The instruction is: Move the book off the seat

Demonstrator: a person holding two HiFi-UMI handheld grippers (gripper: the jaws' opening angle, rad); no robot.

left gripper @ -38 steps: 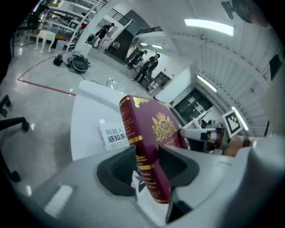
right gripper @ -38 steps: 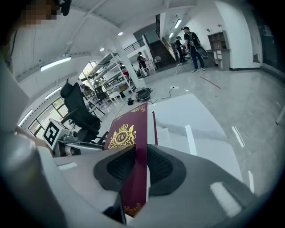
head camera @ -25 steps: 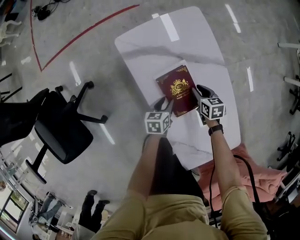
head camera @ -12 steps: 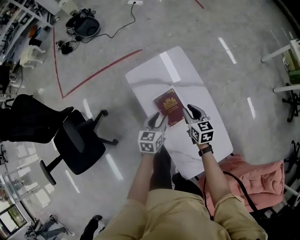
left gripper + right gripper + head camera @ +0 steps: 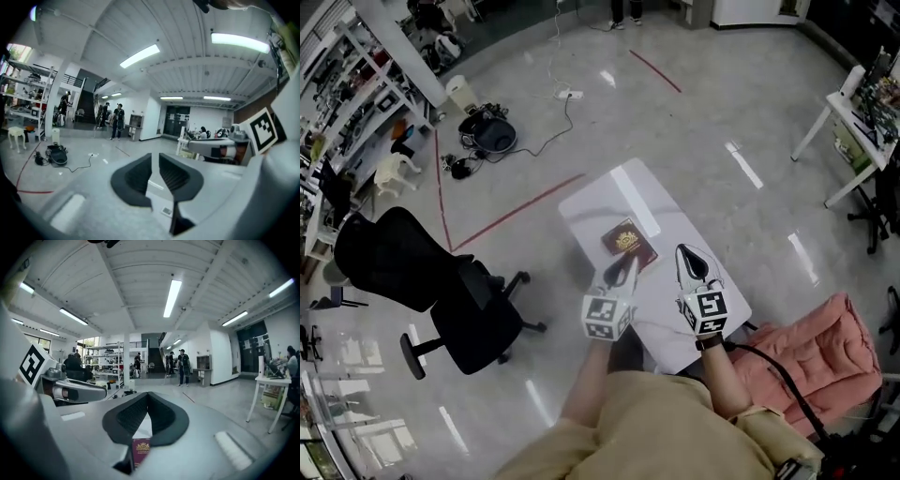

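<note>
Right gripper [image 5: 148, 397] is closed, empty (book [image 5: 628, 244] lies apart).

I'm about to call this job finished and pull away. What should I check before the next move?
1. Book off the seat: ok, it lies flat on the white table.
2. Book fully supported: ok, it sits inside the table's edges.
3. Left gripper empty: ok, its jaws are closing with nothing between them.
4. Right gripper empty: ok, its jaws are together and hold nothing.
5. Black office chair out of the way: ok, it stands apart from the table, to its left.
</note>
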